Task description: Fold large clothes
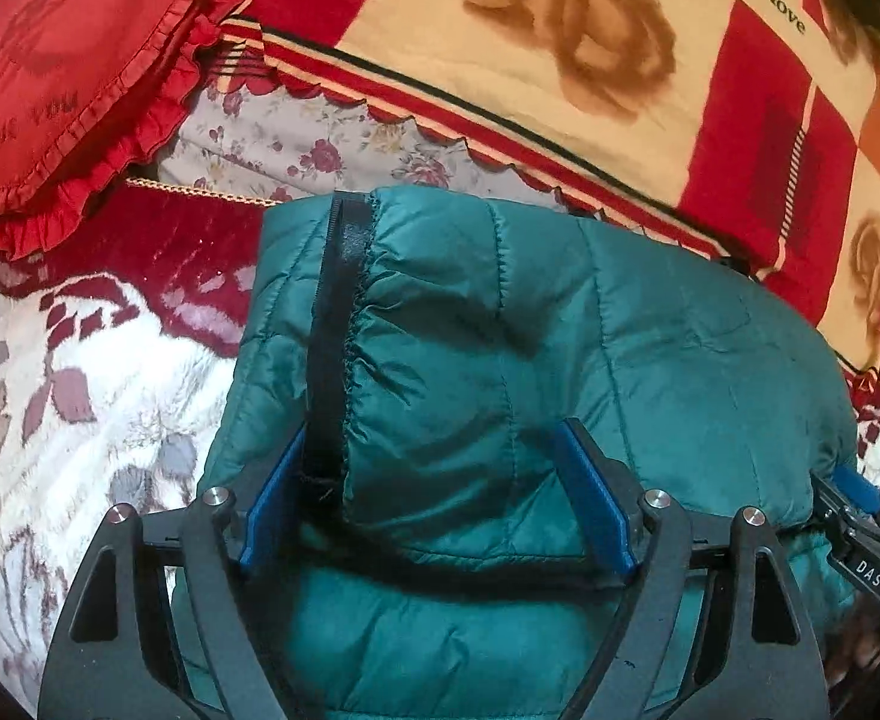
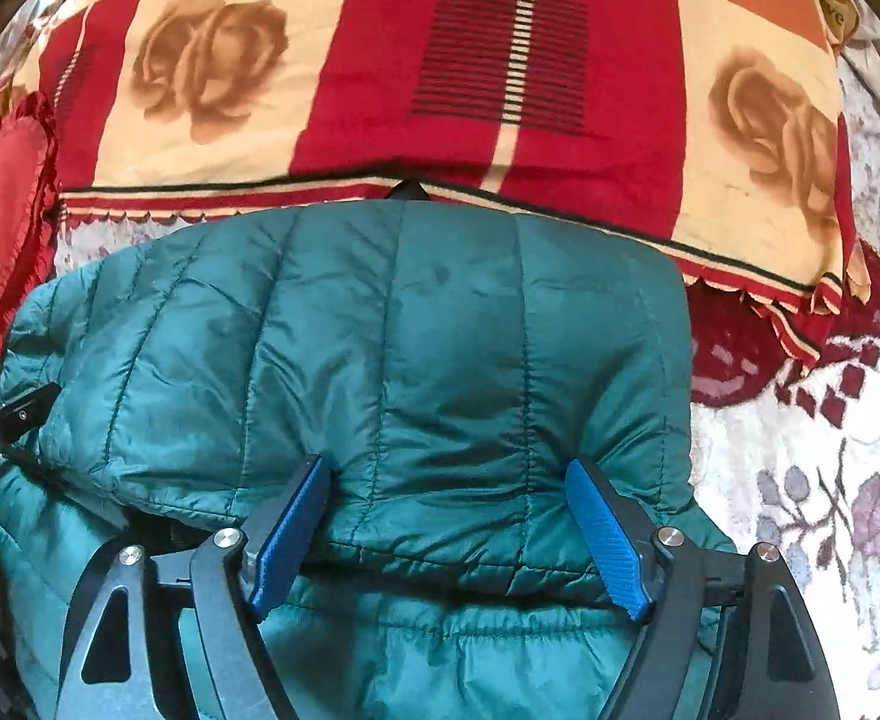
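A teal quilted puffer jacket (image 1: pixel 499 360) lies folded on a bed, a black zipper strip (image 1: pixel 335 324) running down its left edge. My left gripper (image 1: pixel 434 480) is open, its blue pads (image 1: pixel 589 504) straddling a puffed upper fold of the jacket above a lower layer. The jacket also fills the right wrist view (image 2: pixel 410 348). My right gripper (image 2: pixel 445 516) is open, its blue pads (image 2: pixel 604 534) set on either side of the folded edge. The right gripper shows at the right edge of the left wrist view (image 1: pixel 853 510); the left gripper shows at the left edge of the right wrist view (image 2: pixel 14 420).
A red and cream rose-print blanket (image 1: pixel 559 60) lies behind the jacket, also in the right wrist view (image 2: pixel 499 90). A red frilled heart cushion (image 1: pixel 62 72) sits at the far left. A white and maroon floral bedspread (image 1: pixel 80 396) covers the bed.
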The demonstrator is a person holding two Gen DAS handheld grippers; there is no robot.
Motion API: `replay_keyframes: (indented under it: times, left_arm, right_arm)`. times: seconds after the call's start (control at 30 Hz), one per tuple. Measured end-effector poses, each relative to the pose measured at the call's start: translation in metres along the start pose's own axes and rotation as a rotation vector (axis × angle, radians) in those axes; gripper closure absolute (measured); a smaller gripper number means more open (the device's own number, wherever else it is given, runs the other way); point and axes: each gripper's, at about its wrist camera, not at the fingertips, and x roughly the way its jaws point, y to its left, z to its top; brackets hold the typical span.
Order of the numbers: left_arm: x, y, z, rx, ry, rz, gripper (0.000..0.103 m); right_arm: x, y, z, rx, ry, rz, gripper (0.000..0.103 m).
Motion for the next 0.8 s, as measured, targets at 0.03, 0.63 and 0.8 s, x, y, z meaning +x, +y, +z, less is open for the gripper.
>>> replay_keyframes:
  times: [0.03,0.63,0.8]
  left_arm:
    - [-0.001,0.001,0.0,-0.005,0.008,-0.004,0.022]
    - [-0.045,0.026,-0.021,-0.114,0.03,-0.098,0.022]
    - [-0.067,0.032,-0.036,-0.098,0.03,-0.112,0.022]
  right_arm:
    - [-0.002,0.0,0.0,0.0,0.003,0.001,0.025]
    - [-0.023,-0.009,-0.018,0.015,0.009,-0.025,0.025]
    - [-0.055,-0.003,-0.026,-0.013,-0.027,-0.001,0.025]
